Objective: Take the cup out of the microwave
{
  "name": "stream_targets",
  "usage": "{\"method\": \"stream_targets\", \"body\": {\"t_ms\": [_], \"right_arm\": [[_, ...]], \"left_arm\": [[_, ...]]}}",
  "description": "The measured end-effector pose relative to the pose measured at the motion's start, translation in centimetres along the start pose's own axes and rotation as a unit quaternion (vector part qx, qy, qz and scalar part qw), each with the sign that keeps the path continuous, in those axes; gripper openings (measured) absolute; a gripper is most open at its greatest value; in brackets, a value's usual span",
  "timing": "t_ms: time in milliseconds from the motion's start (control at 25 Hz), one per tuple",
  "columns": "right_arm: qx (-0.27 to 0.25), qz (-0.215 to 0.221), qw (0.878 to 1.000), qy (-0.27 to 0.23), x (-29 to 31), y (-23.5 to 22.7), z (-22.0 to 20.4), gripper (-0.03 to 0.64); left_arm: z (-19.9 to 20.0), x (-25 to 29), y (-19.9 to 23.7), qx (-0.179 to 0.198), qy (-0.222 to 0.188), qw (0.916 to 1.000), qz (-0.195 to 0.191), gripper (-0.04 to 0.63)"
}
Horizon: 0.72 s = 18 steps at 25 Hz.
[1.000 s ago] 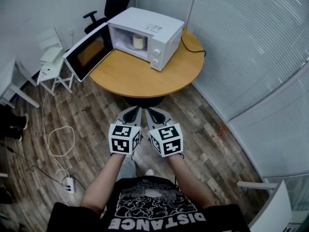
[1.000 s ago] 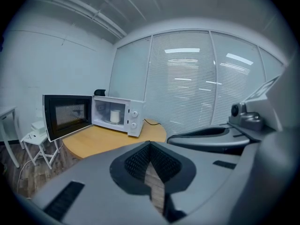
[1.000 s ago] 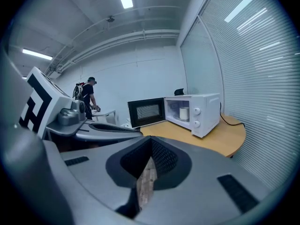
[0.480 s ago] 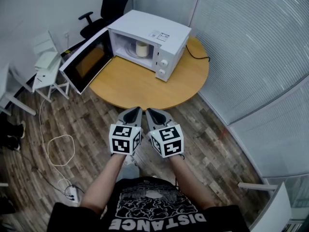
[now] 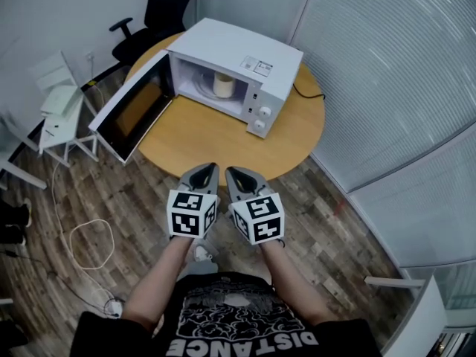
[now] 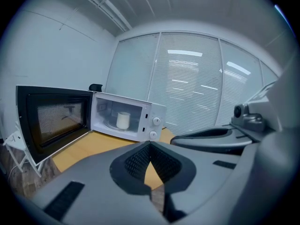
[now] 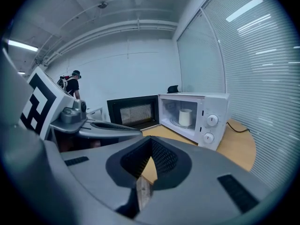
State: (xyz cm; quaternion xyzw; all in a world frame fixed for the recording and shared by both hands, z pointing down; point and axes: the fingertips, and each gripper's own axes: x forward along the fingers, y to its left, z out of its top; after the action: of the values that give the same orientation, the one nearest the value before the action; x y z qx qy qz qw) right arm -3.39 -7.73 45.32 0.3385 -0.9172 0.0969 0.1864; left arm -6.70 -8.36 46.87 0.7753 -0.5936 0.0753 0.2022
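A cream cup (image 5: 224, 85) stands on the turntable inside the white microwave (image 5: 253, 54), whose door (image 5: 134, 110) hangs wide open to the left. The microwave sits on a round wooden table (image 5: 201, 136). My left gripper (image 5: 210, 168) and right gripper (image 5: 233, 172) are side by side over the floor just short of the table's near edge, both shut and empty, well away from the cup. The cup (image 6: 123, 120) also shows in the left gripper view beyond the left gripper (image 6: 150, 145). In the right gripper view the cup (image 7: 185, 117) stands beyond the right gripper (image 7: 151, 141).
A black office chair (image 5: 160, 2) stands behind the table and white folding chairs (image 5: 63, 110) at the left. A cable (image 5: 89, 236) loops on the wooden floor. Blinded glass walls (image 5: 387, 73) close the right side. A person (image 7: 70, 84) stands far off.
The table and microwave have come closer and lower in the head view. Both grippers stay shut and side by side in front of the body.
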Motion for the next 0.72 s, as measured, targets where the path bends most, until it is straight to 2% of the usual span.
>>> {"method": "stream_targets", "body": {"t_ms": [320,720], "right_arm": [[0.002,-0.006,1.000,0.000,3.8,1.2,1.6,0.015],[0.010,-0.012,1.000,-0.005,5.8,-0.5,2.3,0.015]], "left_arm": [[1.1,0.5,3.7,0.005,0.001,0.9999,-0.011,0.009],[1.8,2.8,4.7,0.011,0.004,0.9998,-0.015,0.009]]}}
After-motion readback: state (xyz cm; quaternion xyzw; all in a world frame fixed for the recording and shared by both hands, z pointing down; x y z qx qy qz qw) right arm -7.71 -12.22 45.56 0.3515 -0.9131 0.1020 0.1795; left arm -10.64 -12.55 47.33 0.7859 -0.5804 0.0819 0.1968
